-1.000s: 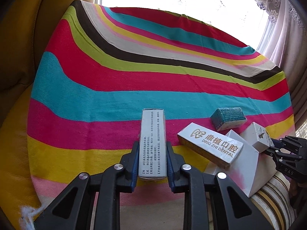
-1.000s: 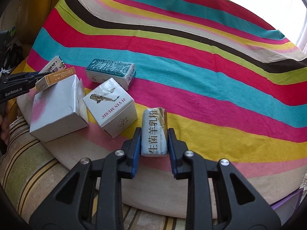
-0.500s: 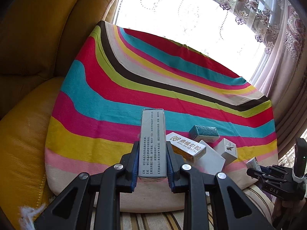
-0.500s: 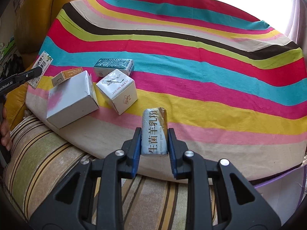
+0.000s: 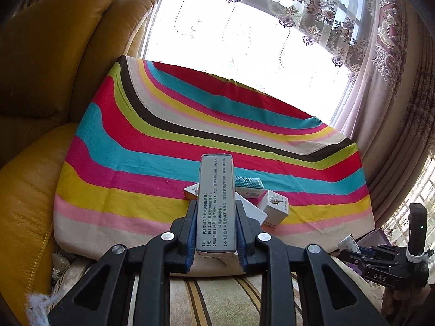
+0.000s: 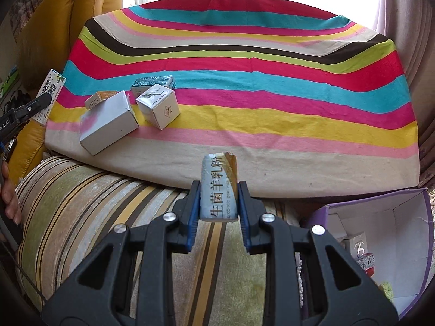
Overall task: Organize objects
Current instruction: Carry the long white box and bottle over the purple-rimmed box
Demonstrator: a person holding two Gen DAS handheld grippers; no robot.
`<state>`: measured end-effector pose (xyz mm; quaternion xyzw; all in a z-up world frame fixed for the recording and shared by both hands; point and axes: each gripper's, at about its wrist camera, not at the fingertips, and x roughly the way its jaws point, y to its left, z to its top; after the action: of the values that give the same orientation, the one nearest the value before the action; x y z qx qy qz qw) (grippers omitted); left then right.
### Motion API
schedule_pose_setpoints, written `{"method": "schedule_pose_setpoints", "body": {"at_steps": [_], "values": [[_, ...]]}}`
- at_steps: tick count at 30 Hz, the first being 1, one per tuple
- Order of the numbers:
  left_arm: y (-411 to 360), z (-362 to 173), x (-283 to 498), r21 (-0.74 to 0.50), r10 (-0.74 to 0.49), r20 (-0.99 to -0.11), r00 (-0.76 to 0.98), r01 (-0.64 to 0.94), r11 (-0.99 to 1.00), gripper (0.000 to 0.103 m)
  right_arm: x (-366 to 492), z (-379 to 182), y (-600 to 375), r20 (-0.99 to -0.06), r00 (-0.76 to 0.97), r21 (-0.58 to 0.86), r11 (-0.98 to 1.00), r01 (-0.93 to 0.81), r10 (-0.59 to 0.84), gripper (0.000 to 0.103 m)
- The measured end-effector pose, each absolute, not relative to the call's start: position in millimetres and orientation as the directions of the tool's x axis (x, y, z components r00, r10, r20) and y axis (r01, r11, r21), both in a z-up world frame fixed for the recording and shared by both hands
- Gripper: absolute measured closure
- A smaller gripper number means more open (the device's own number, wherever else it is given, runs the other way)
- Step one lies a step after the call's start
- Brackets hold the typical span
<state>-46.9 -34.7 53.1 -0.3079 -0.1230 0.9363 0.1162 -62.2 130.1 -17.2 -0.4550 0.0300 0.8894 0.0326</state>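
Note:
My left gripper [image 5: 216, 217] is shut on a long grey medicine box [image 5: 216, 203] with printed text, held in the air in front of the striped cloth [image 5: 163, 149]. My right gripper [image 6: 218, 203] is shut on a silver and gold sachet [image 6: 218, 187], held over the striped cushion [image 6: 95, 203] short of the cloth's front edge. On the cloth lie a large white box [image 6: 107, 125], a white cube box [image 6: 159, 106], a teal box [image 6: 152, 81] and a small orange-edged box [image 6: 99, 99]. The left gripper's box [image 6: 50, 95] shows at the right wrist view's left edge.
An open purple box [image 6: 394, 244] holding a few small items stands at the lower right in the right wrist view. A yellow leather sofa [image 5: 40, 81] rises on the left. Curtains [image 5: 394, 81] and a bright window lie behind the cloth. A hand [image 6: 9, 203] grips the left handle.
Both grippers have pulled back and risen from the cloth with their loads still held. The boxes on the cloth look smaller, and the purple box has come into the right wrist view.

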Motion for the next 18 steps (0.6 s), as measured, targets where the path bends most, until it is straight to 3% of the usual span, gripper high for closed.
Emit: {"method": "schedule_pose_setpoints", "body": {"at_steps": [18], "values": [[84,47,-15,-0.338,0.544,-0.594,-0.592,-0.43,-0.837,0.077,28,-12,201,-0.807,-0.582,0.059,-0.964,-0.258,0.106,0.073]]}}
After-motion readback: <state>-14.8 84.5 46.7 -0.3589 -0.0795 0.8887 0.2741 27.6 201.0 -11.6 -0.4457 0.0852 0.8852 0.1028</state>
